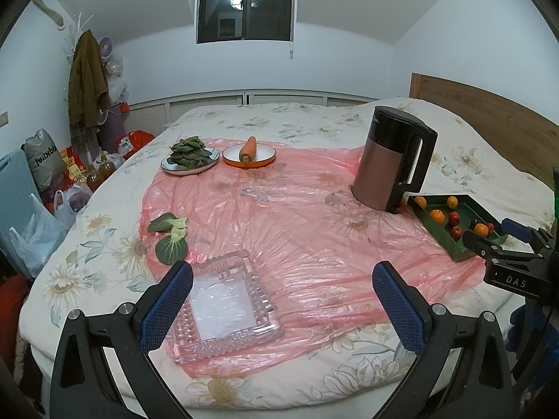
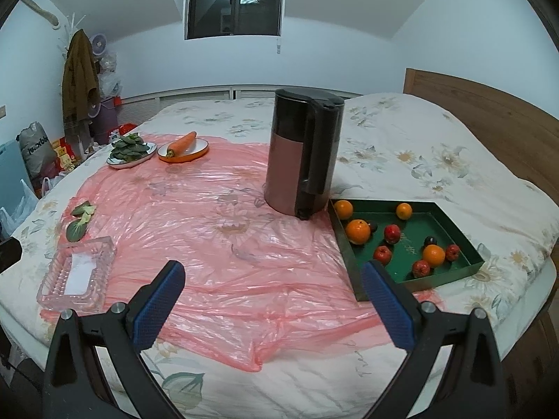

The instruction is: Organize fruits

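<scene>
White "DAS" lettering marks the right gripper (image 1: 489,232) body.

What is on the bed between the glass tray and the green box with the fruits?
Only wrinkled pink plastic sheet lies between the glass tray and the green box, seen from the right wrist view.

You see a thin pink plastic sheet (image 2: 223,244), shiny and crinkly, on a soft flowery cloth cover (image 2: 436,160). The clear glass dish (image 2: 75,274) looks bumpy and shiny. The kettle (image 2: 302,152) is smooth plastic. The headboard (image 2: 489,111) is wood. The green tray (image 2: 401,244) looks matt.
</scene>
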Demonstrator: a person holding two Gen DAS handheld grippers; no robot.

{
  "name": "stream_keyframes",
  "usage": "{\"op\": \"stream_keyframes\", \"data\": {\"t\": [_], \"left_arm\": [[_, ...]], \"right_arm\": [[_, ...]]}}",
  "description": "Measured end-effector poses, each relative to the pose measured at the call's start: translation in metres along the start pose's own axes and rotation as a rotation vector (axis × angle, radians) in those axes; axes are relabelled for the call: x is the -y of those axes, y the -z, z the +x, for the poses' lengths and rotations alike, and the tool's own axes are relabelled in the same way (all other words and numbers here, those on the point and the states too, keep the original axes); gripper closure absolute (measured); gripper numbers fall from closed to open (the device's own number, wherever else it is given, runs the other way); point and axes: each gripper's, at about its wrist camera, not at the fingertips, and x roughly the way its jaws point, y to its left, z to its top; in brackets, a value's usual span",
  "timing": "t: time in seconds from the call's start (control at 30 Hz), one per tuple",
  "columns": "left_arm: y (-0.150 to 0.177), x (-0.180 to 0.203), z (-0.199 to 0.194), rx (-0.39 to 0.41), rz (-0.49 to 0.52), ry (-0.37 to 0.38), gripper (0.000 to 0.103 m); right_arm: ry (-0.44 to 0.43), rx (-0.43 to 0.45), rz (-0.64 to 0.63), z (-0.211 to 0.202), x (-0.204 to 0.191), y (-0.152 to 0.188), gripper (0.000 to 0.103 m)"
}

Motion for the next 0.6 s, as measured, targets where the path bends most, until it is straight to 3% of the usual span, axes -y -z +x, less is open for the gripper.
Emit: {"op": "stream_keyframes", "data": {"t": [0.6], "left_arm": [[-0.0015, 0.0005, -0.0009, 0.003, 0.014, -0.005, 0.002]], "right_arm": [[-0.005, -0.004, -0.007, 0.0026, 0.0012, 0.0011, 0.000]]}}
